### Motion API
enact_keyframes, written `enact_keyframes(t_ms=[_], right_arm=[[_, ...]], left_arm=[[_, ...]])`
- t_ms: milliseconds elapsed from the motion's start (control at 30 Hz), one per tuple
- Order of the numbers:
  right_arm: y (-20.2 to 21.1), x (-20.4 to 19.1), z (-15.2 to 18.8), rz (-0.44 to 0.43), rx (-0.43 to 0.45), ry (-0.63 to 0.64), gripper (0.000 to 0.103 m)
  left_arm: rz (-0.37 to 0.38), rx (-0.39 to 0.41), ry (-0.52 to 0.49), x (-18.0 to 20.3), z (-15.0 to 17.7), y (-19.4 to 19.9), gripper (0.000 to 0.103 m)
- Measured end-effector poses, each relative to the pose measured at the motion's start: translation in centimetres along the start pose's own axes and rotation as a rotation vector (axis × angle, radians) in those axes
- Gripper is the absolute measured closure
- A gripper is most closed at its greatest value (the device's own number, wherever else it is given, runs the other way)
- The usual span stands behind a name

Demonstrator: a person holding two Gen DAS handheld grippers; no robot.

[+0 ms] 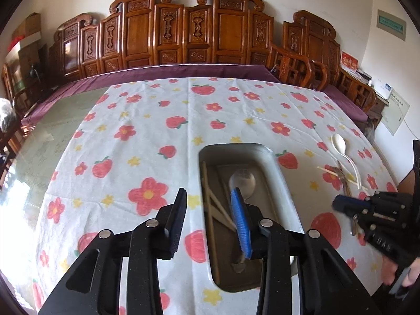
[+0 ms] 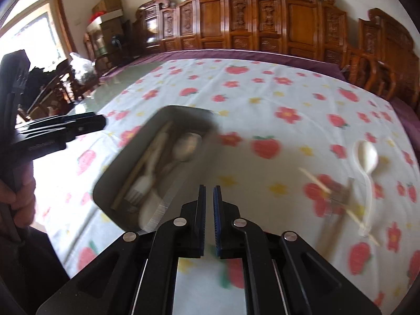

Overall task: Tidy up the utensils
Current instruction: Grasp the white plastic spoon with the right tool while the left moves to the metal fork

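A metal tray (image 1: 284,183) lies on the strawberry-print tablecloth and holds chopsticks (image 1: 210,210) and a metal spoon (image 1: 242,179). In the right wrist view the tray (image 2: 126,157) also holds a white fork and spoon. My left gripper (image 1: 210,197) is open, its right finger over the tray. My right gripper (image 2: 209,191) has its pads almost together with nothing between them; it hovers just right of the tray. A white spoon (image 2: 366,157), a single chopstick (image 2: 315,182) and a dark metal fork (image 2: 338,197) lie on the cloth to the right.
The same loose utensils show in the left wrist view: white spoon (image 1: 344,149), chopstick (image 1: 338,176). Carved wooden chairs (image 1: 183,34) line the far side of the table. Bare glass tabletop (image 1: 47,136) lies to the left.
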State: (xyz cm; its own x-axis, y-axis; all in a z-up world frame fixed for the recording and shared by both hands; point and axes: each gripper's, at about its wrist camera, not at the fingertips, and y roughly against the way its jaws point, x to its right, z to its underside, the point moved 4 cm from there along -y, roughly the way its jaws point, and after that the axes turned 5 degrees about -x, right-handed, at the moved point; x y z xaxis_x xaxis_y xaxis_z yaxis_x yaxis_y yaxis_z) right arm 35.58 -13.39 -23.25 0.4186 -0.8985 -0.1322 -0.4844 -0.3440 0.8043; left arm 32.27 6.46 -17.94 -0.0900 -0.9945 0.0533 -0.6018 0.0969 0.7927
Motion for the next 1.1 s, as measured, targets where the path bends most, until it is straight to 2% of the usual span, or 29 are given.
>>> enact_keyframes(t_ms=[33,133,267,300,367,400,533,633,833,900,933,1100], right_arm=[[0.4,1.6,0.4,0.027,0.000,-0.012,0.096],[1.3,6.2,1.4,0.095,-0.009,-0.056,0.096],[1.6,11.3,2.1,0.179,-0.017,-0.094,0.096],[1.5,12.4,2.1,0.199,-0.021,-0.102,0.092],[1.0,14.5,2.0,0.236,-0.027,-0.119,0.069],[0.6,15.6,1.9,0.254,-0.036,-0.127,0.069],[-1.7,19.3,1.3,0.294,-0.076,-0.169,0.069],[-3.1,21.1,1.1,0.288,-0.092,-0.203,0.069],[-5.6,22.4,0.9,0.297,-0.142,-0.237,0.069],[-5.8,22.7,1.1,0.308,-0.148,-0.241,0.079],[-5.7,22.9,1.2,0.311,-0.151,-0.240,0.092],[-3.4,23.7,2.5,0.300,-0.134,-0.254,0.092]], left_arm=[[0.007,-0.002,-0.007,0.6,0.0,-0.1,0.060],[0.020,-0.002,-0.040,2.6,0.0,-0.2,0.058],[0.032,0.003,-0.082,5.0,0.2,-0.4,0.048],[0.029,0.003,-0.091,5.4,0.3,-0.4,0.045],[0.024,0.002,-0.108,6.3,0.5,-0.6,0.044],[0.025,-0.001,-0.112,6.6,0.6,-0.6,0.043],[0.035,0.003,-0.112,7.8,1.0,-0.6,0.040],[0.048,0.008,-0.107,8.7,1.2,-0.5,0.039],[0.064,0.006,-0.118,11.3,1.8,-0.6,0.039],[0.071,0.006,-0.126,12.3,2.1,-0.6,0.039],[0.075,0.006,-0.132,12.9,2.3,-0.6,0.039],[0.073,-0.004,-0.178,15.3,3.2,-0.8,0.039]])
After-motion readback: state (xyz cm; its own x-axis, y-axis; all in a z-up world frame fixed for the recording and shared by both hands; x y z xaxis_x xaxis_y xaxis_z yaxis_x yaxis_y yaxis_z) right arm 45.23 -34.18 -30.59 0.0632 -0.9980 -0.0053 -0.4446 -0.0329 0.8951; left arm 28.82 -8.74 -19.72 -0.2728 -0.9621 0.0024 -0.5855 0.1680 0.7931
